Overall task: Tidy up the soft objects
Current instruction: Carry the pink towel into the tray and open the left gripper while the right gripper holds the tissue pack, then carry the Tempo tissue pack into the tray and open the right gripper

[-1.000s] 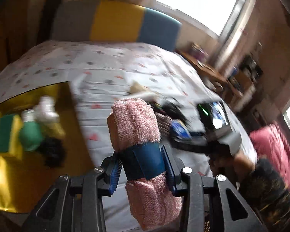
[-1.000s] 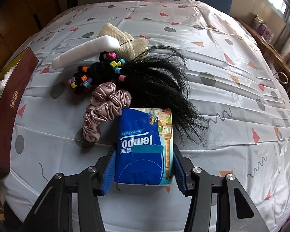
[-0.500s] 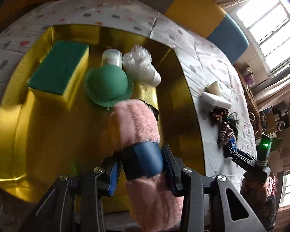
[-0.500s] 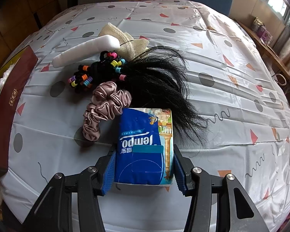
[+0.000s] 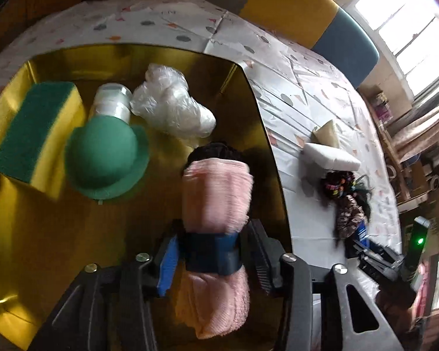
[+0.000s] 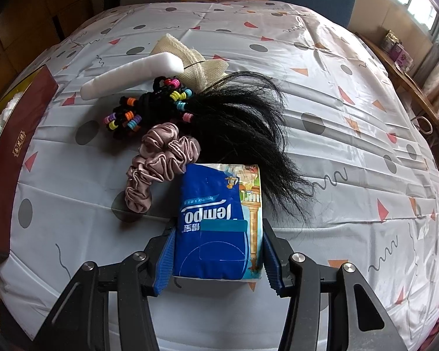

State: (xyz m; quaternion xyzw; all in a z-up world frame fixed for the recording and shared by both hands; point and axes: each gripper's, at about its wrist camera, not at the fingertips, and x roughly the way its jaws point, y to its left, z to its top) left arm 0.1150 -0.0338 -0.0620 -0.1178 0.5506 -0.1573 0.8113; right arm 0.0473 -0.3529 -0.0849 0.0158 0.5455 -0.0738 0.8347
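Note:
In the left wrist view a rolled pink towel (image 5: 216, 193) with a dark blue band stands between the jaws of my left gripper (image 5: 213, 234), low over the gold tray (image 5: 44, 234). The jaws are opening and a small gap shows beside each pad. The towel's far end rests by a black fluffy thing (image 5: 213, 152). In the right wrist view my right gripper (image 6: 219, 231) is shut on a blue tissue pack (image 6: 219, 204) that lies on the patterned tablecloth (image 6: 351, 146).
The tray also holds a green-and-yellow sponge (image 5: 32, 134), a green hat (image 5: 105, 158), a white roll (image 5: 112, 102) and a crumpled plastic bag (image 5: 172, 108). On the cloth lie a mauve scrunchie (image 6: 161, 166), black hair (image 6: 243, 128), beaded hair ties (image 6: 149, 108), a white foam block (image 6: 131, 76) and a dark red lid (image 6: 17, 134).
My left gripper swung from above the table over to the gold tray and sank into it with the pink towel, and its jaws have spread. The right gripper and tissue pack stayed still.

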